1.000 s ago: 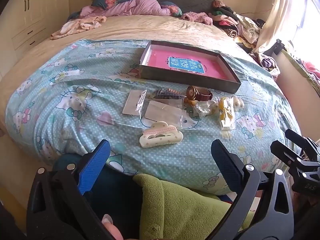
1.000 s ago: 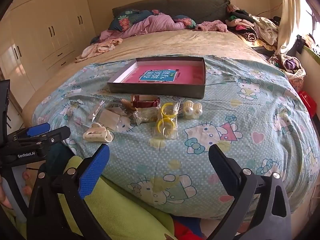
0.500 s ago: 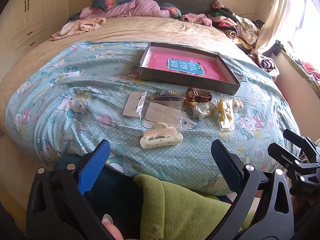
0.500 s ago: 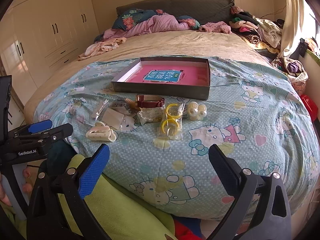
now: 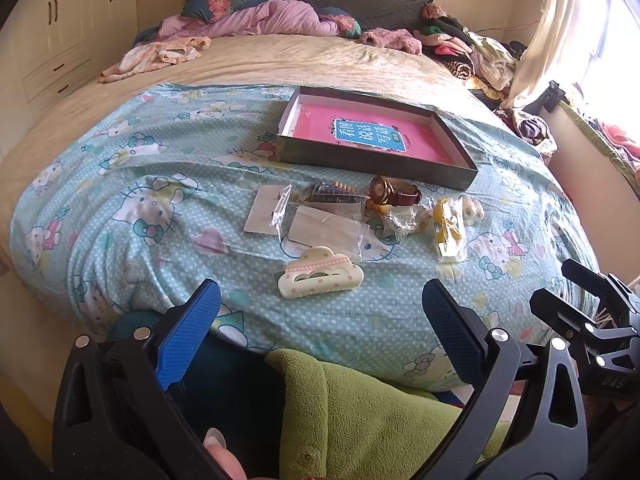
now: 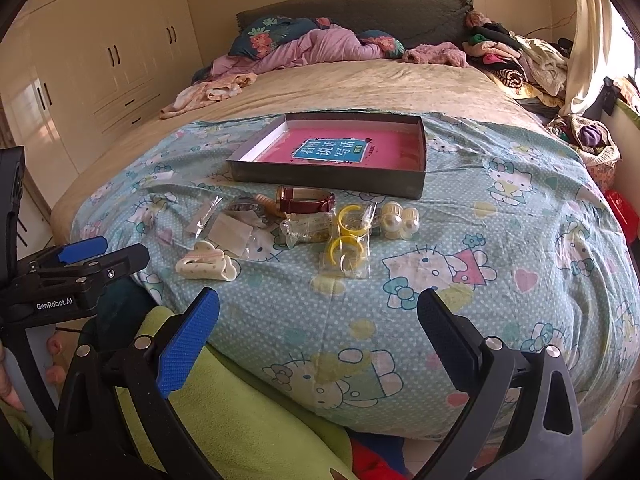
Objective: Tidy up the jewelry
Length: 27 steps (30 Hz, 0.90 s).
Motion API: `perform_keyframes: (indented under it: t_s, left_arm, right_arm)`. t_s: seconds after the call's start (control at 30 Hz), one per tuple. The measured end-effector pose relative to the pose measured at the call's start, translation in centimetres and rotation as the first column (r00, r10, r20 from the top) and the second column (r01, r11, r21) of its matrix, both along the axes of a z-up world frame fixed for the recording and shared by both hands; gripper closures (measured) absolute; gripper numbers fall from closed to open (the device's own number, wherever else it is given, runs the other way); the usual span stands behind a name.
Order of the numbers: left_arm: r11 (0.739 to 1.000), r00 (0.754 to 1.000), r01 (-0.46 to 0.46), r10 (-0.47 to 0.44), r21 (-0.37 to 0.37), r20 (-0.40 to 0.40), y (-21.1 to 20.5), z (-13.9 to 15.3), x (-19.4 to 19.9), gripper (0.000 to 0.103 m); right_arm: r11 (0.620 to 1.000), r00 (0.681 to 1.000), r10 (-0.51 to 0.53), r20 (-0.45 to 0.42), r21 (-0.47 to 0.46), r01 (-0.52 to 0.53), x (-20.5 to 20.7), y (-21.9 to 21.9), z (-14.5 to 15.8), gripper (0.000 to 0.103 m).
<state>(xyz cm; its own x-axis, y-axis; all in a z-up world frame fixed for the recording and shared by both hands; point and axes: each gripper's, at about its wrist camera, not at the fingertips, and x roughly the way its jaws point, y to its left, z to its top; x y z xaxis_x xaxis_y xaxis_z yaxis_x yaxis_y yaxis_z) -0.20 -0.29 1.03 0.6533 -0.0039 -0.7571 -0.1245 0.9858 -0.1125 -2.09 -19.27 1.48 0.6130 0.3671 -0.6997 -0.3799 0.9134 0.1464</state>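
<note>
The left gripper (image 5: 320, 316) and right gripper (image 6: 318, 316) are held side by side, low and level — jaws of both spread wide, gripping nothing, blue-padded fingers (image 5: 188, 338) pointing forward.

Teal cartoon-cat sheet (image 5: 168, 168); pink-lined grey tray (image 5: 372, 160); cream hair clip (image 5: 320, 274); brown watch (image 5: 394, 192).

Right gripper (image 6: 318, 312), jaws spread wide and empty, near the bed's edge. Beyond it on the patterned blue sheet (image 6: 500, 240): cream hair clip (image 6: 206, 266) at left, bagged yellow rings (image 6: 347, 242) centre, brown-strapped watch (image 6: 306, 202) farther, just before the pink-floored tray (image 6: 328, 178). Left gripper (image 6: 84, 266) at far left.
</note>
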Motion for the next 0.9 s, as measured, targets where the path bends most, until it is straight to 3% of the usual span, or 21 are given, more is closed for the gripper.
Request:
perform_keyframes:
  t_s: [0.9]
  left_arm:
    - [1.0,1.0,-0.016,0.015,0.011,0.003,0.47,0.09,0.12,0.009]
  right_arm:
    - [1.0,1.0,0.027,0.008,-0.002,-0.027,0.03,0.61,0.2,0.004]
